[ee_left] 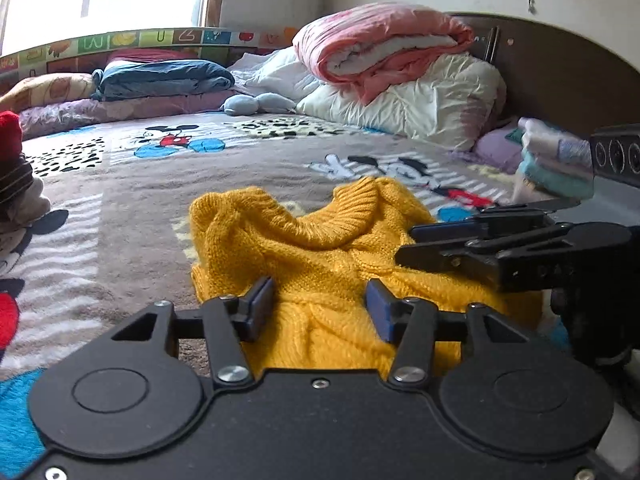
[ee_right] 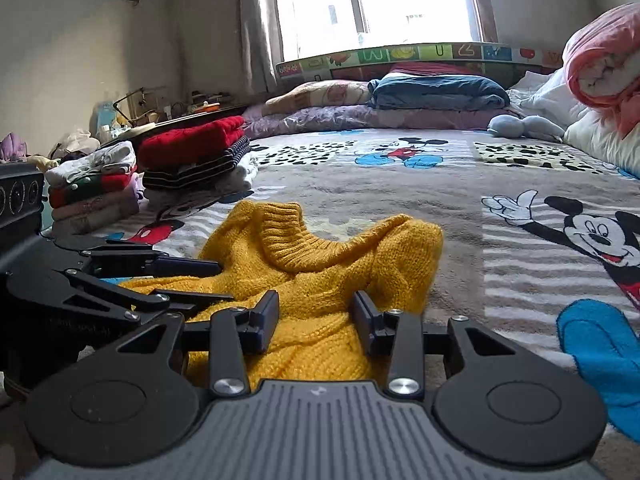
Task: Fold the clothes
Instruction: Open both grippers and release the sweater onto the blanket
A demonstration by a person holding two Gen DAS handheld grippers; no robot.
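A yellow knitted sweater (ee_left: 320,256) lies bunched on the bed blanket, its ribbed collar (ee_left: 344,212) raised toward the far side. My left gripper (ee_left: 320,300) stands open low over the sweater's near part, with knit between and under its blue pads (ee_left: 260,300). The right gripper (ee_left: 408,246) comes in from the right, over the sweater's right side. In the right wrist view the sweater (ee_right: 320,264) fills the middle, and my right gripper (ee_right: 316,312) is open just above it. The left gripper (ee_right: 220,284) reaches in from the left.
The cartoon-mouse blanket (ee_right: 400,192) covers the bed. Folded clothes stacks (ee_right: 192,160) sit at the left, another stack (ee_left: 556,164) at the right. A pink quilt on white bedding (ee_left: 384,44), blue folded blanket (ee_left: 160,78) and headboard (ee_left: 560,72) line the far side.
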